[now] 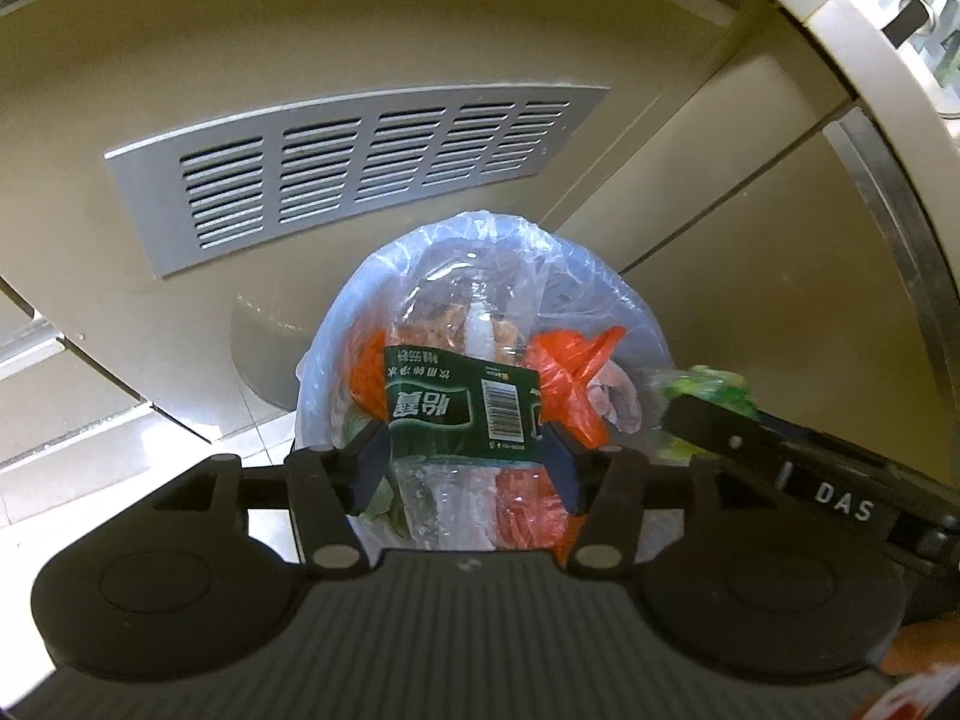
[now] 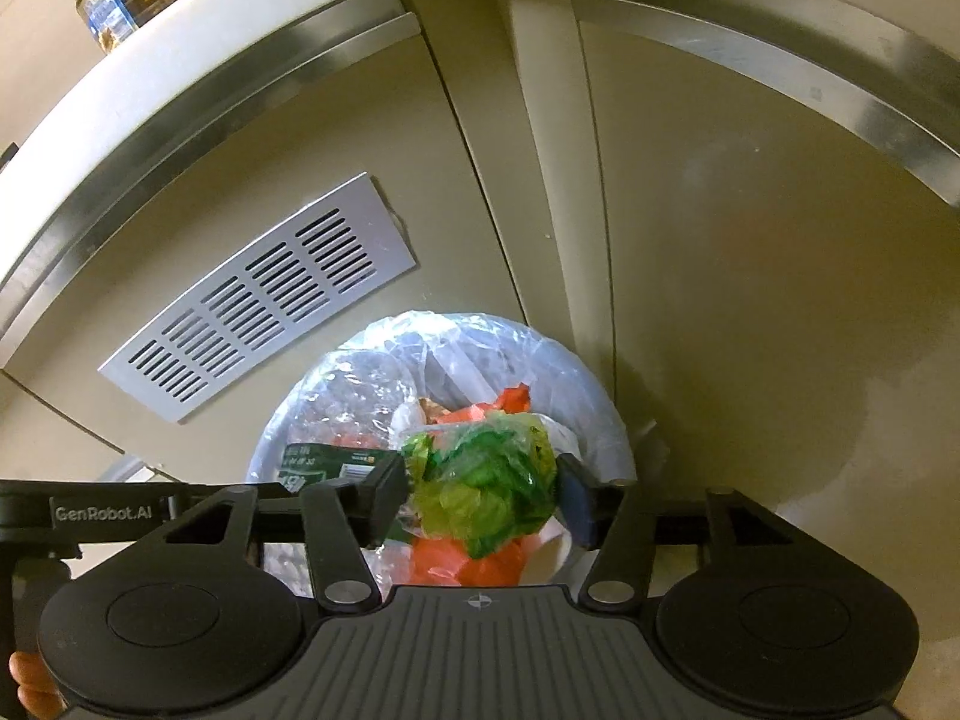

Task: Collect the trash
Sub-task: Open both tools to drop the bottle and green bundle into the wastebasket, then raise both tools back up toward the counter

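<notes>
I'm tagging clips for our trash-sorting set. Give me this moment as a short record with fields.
setting: lined trash bin on the floor before a cabinet with a vent grille
left gripper: over the bin, crushed plastic bottle with green label between its jaws
right gripper: over the bin, green leafy wrapper between its jaws
bin contents: orange plastic and clear wrap
grip: contact at the pads unclear

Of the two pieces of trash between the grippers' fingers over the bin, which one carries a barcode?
The crushed clear bottle in the left gripper: its dark green label shows a barcode. The right gripper has only a crumpled green wrapper, with none visible.
</notes>
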`<action>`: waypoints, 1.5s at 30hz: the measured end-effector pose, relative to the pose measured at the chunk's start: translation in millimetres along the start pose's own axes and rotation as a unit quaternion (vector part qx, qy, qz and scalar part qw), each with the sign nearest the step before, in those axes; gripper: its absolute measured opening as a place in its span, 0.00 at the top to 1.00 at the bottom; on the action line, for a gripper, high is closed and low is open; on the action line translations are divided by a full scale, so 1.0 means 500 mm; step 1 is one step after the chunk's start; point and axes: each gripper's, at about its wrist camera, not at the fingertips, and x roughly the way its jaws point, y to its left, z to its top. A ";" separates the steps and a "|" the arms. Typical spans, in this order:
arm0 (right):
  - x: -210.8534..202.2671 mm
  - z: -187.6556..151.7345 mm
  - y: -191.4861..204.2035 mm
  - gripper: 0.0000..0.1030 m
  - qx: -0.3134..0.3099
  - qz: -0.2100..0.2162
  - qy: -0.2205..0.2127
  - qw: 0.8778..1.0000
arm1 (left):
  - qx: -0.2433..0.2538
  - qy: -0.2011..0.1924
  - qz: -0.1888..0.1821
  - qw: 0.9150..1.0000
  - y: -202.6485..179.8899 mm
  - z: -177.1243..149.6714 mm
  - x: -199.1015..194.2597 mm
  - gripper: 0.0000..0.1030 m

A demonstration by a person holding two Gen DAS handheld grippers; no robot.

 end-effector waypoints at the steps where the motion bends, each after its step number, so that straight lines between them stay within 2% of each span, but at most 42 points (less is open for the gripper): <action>1: 0.000 -0.001 0.002 0.43 -0.001 0.002 -0.001 1.000 | 0.002 -0.001 -0.001 1.000 -0.002 0.000 -0.004 0.50; 5: 0.001 -0.002 0.005 0.38 -0.004 0.003 0.002 1.000 | 0.003 -0.002 -0.007 1.000 -0.006 0.003 -0.011 0.50; 23: -0.024 -0.012 0.012 0.38 -0.005 -0.004 0.016 1.000 | 0.015 -0.003 -0.010 1.000 -0.015 -0.004 -0.049 0.50; 38: -0.116 -0.014 0.057 0.38 -0.001 0.000 -0.009 1.000 | 0.022 -0.028 -0.018 0.999 -0.019 -0.031 -0.162 0.50; 45: -0.188 -0.024 0.074 0.38 0.006 0.003 -0.016 1.000 | 0.065 -0.047 -0.008 0.997 -0.037 -0.051 -0.237 0.50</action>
